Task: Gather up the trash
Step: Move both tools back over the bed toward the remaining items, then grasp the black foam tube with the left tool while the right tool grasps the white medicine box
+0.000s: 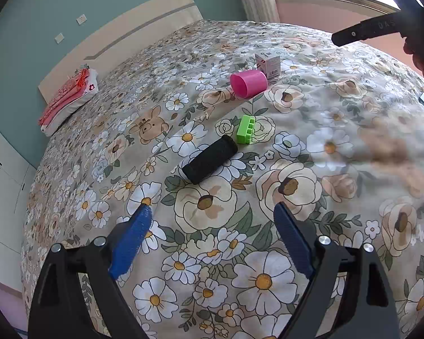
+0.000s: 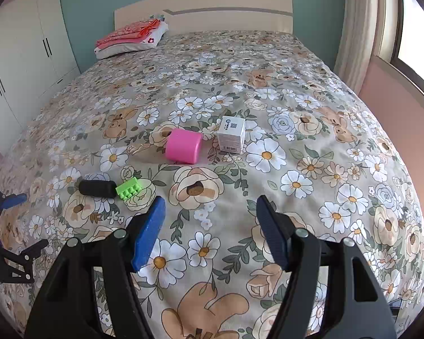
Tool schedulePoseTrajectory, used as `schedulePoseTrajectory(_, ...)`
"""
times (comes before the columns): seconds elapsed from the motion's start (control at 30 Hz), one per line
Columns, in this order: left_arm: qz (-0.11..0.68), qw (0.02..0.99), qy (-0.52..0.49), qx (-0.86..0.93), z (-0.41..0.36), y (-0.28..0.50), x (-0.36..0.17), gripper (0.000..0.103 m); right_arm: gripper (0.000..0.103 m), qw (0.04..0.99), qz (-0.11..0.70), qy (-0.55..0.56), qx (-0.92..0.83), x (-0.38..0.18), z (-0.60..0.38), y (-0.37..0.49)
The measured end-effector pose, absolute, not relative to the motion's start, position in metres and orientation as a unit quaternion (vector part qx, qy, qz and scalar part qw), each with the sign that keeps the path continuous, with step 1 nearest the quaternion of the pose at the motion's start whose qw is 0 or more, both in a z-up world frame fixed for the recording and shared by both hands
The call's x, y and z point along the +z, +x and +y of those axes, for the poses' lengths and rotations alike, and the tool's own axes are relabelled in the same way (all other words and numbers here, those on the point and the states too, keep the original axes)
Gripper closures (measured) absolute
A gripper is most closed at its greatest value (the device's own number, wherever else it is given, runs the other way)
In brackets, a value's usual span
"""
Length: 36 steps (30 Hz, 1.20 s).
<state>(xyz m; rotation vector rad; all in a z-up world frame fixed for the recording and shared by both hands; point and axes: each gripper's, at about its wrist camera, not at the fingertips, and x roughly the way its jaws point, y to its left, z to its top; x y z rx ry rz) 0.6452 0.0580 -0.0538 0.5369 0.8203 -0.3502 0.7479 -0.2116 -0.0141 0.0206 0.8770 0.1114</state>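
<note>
Black foam is the nearest target: a short black foam cylinder (image 1: 209,159) lies on its side on the floral bedspread (image 1: 311,130), just ahead of the left gripper (image 1: 213,212), whose blue fingers (image 1: 132,240) stand wide apart with nothing between them. A green toy brick (image 1: 246,129) sits just beside the cylinder's far end, close enough that I cannot tell whether they touch. Farther on, a pink cup (image 1: 248,84) lies tipped on its side, with a small white carton (image 1: 268,62) standing next to it.

The right gripper (image 2: 210,214) is also spread open and empty, hovering over bare quilt; from its view the pink cup (image 2: 183,147) and white carton (image 2: 231,134) are straight ahead, while the black foam cylinder (image 2: 97,188) and green toy brick (image 2: 127,188) lie off to its left. No bin or bag is visible in either view.

For a clean pick, the left claw probably needs to turn so its fingers straddle the cylinder across its narrow width, near the middle and away from the brick end. The mattress is soft, so pressing down will likely sink the object; a shallow descent and a gentle close should suit the squashy foam. Closing along its length risks rolling it or nudging the brick.
</note>
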Motion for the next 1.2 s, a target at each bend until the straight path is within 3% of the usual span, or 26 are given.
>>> schedulePoseTrajectory(0.33,0.381,0.851,0.282,-0.224,0.043,0.733,-0.098,0.013,0.036,0.883,0.464,0.069,-0.014,-0.070,-0.223,0.900)
schedulePoseTrajectory(0.63,0.388,0.845,0.289,-0.227,0.033,0.770,-0.135,0.014,0.039,0.853,0.510,0.101,-0.047,-0.132,-0.224,0.966)
schedulePoseTrajectory(0.67,0.387,0.849,0.277,-0.227,0.035,0.772,-0.136,0.018,0.057,0.853,0.509,0.101,-0.049,-0.136,-0.223,0.967)
schedulePoseTrajectory(0.77,0.401,0.853,0.240,-0.232,0.039,0.774,-0.136,0.049,0.059,0.856,0.504,0.103,-0.049,-0.139,-0.223,0.964)
schedulePoseTrajectory(1.0,0.402,0.869,0.202,-0.207,0.047,0.759,-0.121,0.054,0.059,0.860,0.498,0.105,-0.044,-0.124,-0.227,0.938)
schedulePoseTrajectory(1.2,0.410,0.886,0.150,-0.159,0.069,0.732,-0.074,0.055,0.059,0.867,0.485,0.108,-0.034,-0.073,-0.238,0.893)
